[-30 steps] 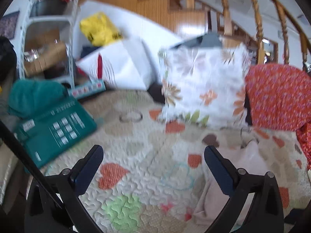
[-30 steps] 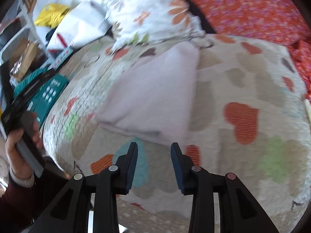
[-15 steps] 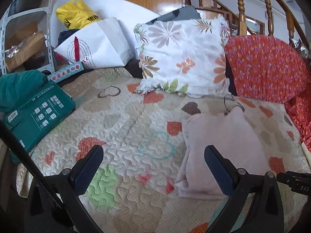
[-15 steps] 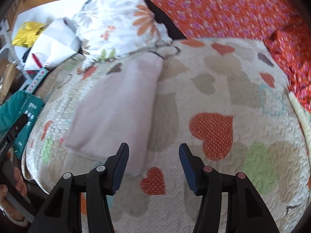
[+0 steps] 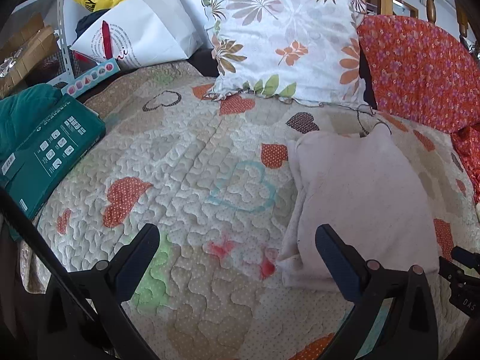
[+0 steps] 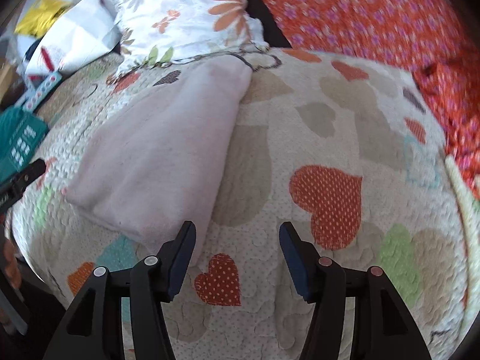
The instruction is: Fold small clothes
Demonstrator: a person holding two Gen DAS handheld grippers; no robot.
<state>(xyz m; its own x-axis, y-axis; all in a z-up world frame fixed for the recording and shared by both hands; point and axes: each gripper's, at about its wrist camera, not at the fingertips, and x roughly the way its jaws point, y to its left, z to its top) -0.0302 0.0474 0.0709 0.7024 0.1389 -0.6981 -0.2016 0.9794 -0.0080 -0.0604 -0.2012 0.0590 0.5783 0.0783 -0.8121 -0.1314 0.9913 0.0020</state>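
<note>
On the quilt (image 5: pixel 192 162): one folded pink garment (image 5: pixel 360 198), two pillows.

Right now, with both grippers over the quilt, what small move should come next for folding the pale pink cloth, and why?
Probably ease the right gripper toward the near edge of the pale pink cloth. Its jaws are opening with nothing between them, only the quilt below, and one finger already overlaps that edge. The left gripper is open too, and holds nothing.
</note>
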